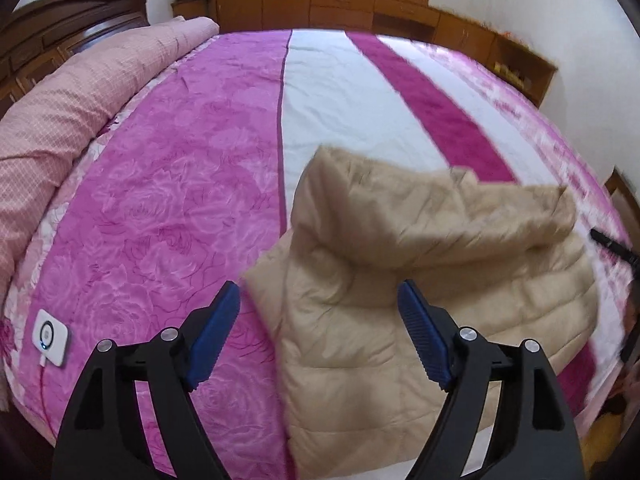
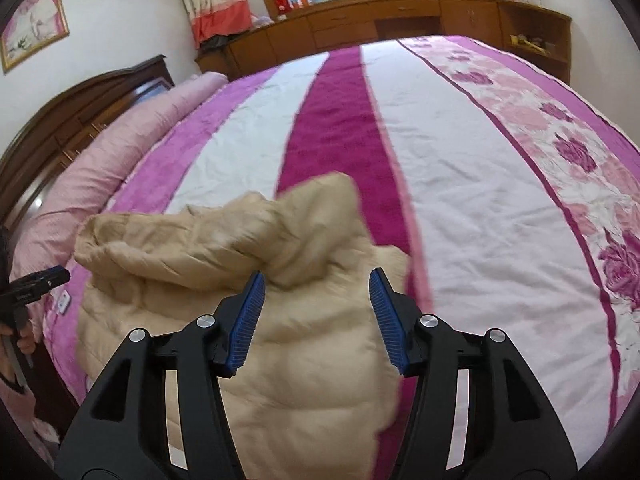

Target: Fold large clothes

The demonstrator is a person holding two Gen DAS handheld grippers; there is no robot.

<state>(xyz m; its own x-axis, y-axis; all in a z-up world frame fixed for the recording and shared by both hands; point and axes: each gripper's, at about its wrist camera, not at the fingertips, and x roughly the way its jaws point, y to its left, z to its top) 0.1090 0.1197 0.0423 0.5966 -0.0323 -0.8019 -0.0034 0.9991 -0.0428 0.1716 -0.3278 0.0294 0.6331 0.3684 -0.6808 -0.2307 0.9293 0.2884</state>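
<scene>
- Beige puffy jacket (image 1: 400,280) lies on the pink striped bed (image 1: 160,200) in the left wrist view, with its top part flopped over its body. The left tongs (image 1: 320,332) stand wide above it, holding nothing.
- Right wrist view: the right tongs (image 2: 316,316) are partly open and empty over the same jacket. It looks lumpy, so I think more folds are left.

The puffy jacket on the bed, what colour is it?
Plain beige jacket, quilted; right wrist view shows it best.
</scene>
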